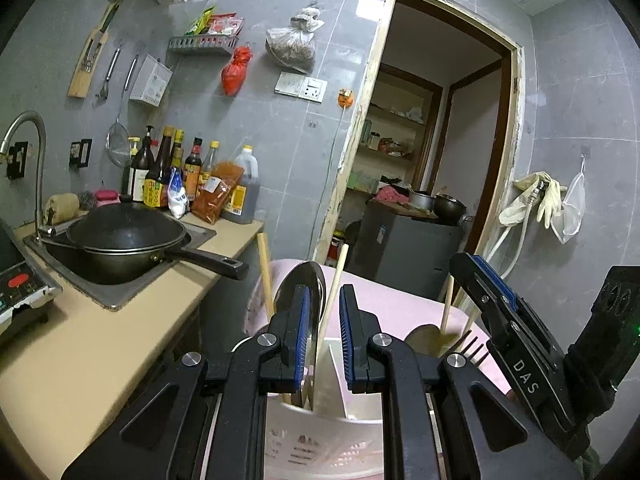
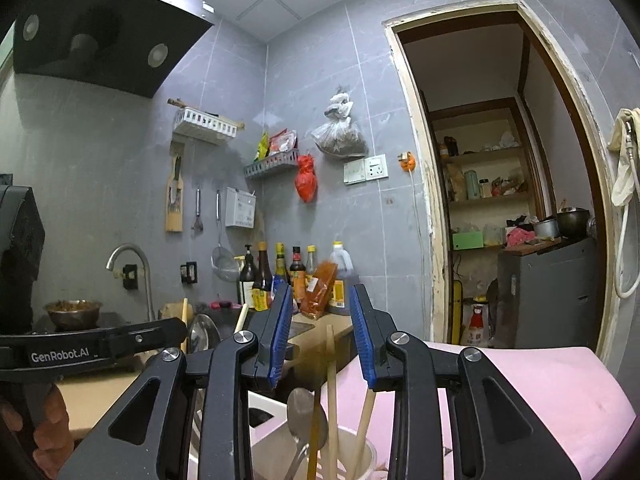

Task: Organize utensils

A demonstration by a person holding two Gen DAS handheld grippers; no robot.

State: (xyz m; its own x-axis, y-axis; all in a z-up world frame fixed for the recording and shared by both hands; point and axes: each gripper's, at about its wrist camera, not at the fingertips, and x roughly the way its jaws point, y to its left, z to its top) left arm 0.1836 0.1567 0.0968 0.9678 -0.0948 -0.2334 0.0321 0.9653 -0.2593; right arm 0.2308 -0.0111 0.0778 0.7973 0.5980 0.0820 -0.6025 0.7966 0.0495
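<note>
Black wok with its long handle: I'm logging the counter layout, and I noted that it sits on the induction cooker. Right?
Not quite. In the left wrist view the black wok sits in the steel sink, beside the induction cooker, not on it.

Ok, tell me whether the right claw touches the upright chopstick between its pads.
Apart. The right wrist view shows the chopstick standing inside the right claw, clear gaps to both pads.

Upright chopsticks (image 1: 334, 292) and a spoon (image 1: 302, 288) crowd the white holder (image 1: 320, 436) below the left gripper (image 1: 323, 312). The right gripper (image 1: 480, 276) closes off its right side. Leftward the counter (image 1: 100, 344) lies bare up to the wok (image 1: 124, 236).
</note>
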